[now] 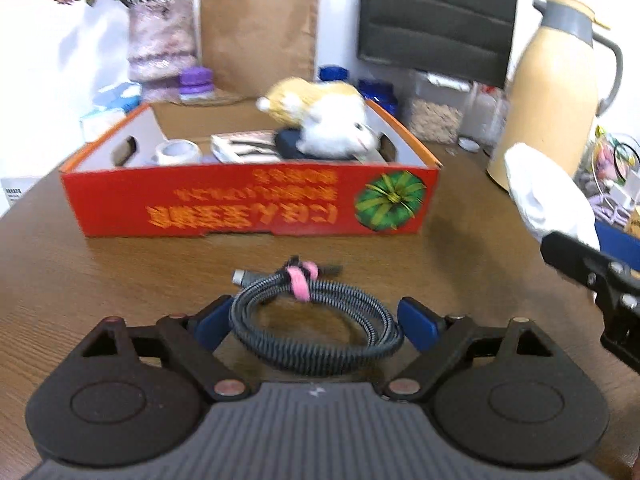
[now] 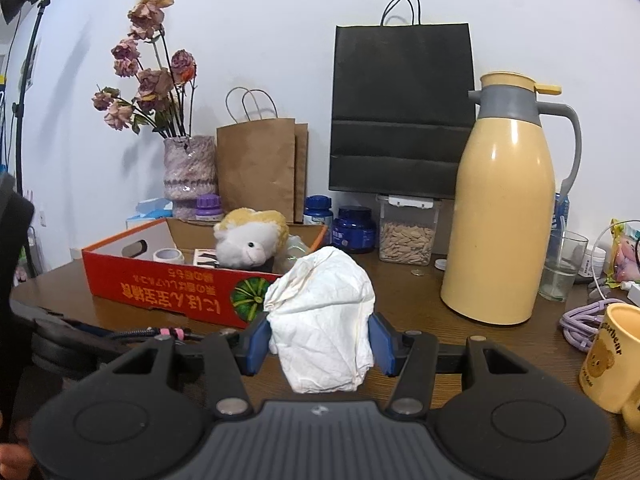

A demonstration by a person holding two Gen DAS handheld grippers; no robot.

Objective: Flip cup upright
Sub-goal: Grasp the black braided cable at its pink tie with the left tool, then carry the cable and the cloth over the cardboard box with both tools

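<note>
Left wrist view: the left gripper [image 1: 318, 322] points forward and downward over the near part of the wooden tabletop [image 1: 460, 240]. Its blue pads [image 1: 418, 322] stand wide apart. A coiled braided cable [image 1: 316, 320] bound with a pink tie lies on the tabletop between them, and the pads do not press on it. A red cardboard box [image 1: 248, 200] sits beyond the cable, toward the far edge. At the right edge of this view, the crumpled white paper cup [image 1: 548, 196] is held above the tabletop in front of a yellow thermos jug [image 1: 552, 92]. Its long axis is tilted.

Right wrist view: the right gripper [image 2: 320, 342] points forward, slightly below level. Its blue pads [image 2: 258, 346] are clamped on both sides of the white paper cup [image 2: 324, 320]. The cup's long axis runs roughly vertical in this view, with the narrower crumpled end up and the wider end down. Whether the rim faces down cannot be told. A yellow mug [image 2: 612, 360] stands near the right edge of the tabletop [image 2: 420, 304].
</note>
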